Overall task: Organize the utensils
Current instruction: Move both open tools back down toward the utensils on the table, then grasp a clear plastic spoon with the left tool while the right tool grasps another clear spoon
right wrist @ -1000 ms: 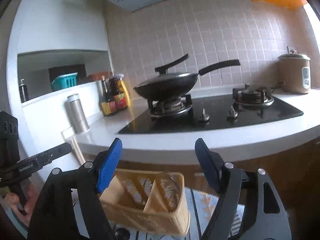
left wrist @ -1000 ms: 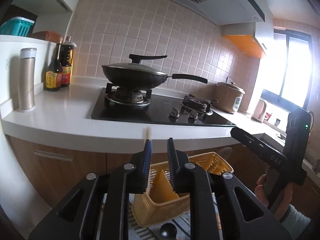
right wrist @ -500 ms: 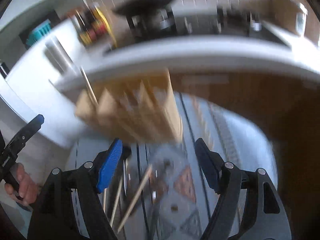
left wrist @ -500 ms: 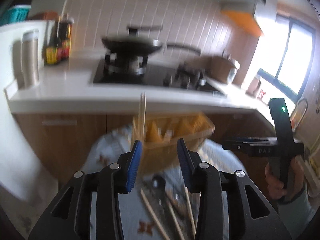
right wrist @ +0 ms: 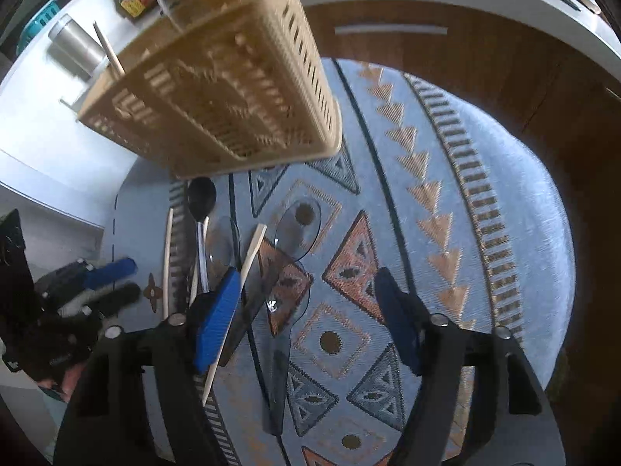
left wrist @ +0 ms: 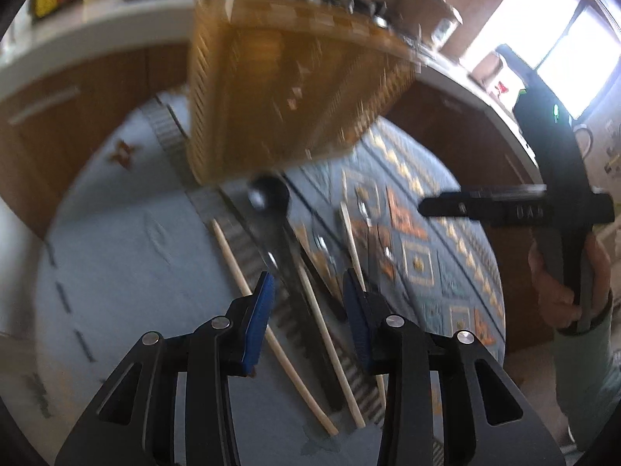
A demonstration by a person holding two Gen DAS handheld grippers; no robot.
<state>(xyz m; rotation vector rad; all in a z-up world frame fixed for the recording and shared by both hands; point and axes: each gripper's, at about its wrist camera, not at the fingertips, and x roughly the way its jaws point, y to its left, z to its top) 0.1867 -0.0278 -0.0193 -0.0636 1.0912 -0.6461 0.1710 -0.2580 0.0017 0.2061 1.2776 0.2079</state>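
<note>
A beige slotted utensil basket [left wrist: 279, 89] [right wrist: 217, 89] stands at the far side of the table, with one chopstick [right wrist: 108, 50] upright in it. In front of it lie a black spoon [left wrist: 269, 194] [right wrist: 202, 194], several wooden chopsticks [left wrist: 271, 334] [right wrist: 248, 256] and two clear spoons [right wrist: 299, 221]. My left gripper [left wrist: 308, 306] hovers open over the chopsticks and the black spoon's handle, gripping nothing. My right gripper [right wrist: 306, 283] hangs over the clear spoons. Its jaws are closing and the pads touch nothing.
A patterned blue and orange cloth [right wrist: 504, 194] covers the round table. Wooden cabinets [right wrist: 485, 58] and a white counter stand behind it. A hand [left wrist: 562, 291] holds the right gripper's handle on the right. The left gripper [right wrist: 120, 281] shows at the left edge.
Both views have tipped down from the stove to the table and sunk closer. The left jaws have spread apart, and a chopstick now stands in the basket. The right jaws have narrowed a little.
</note>
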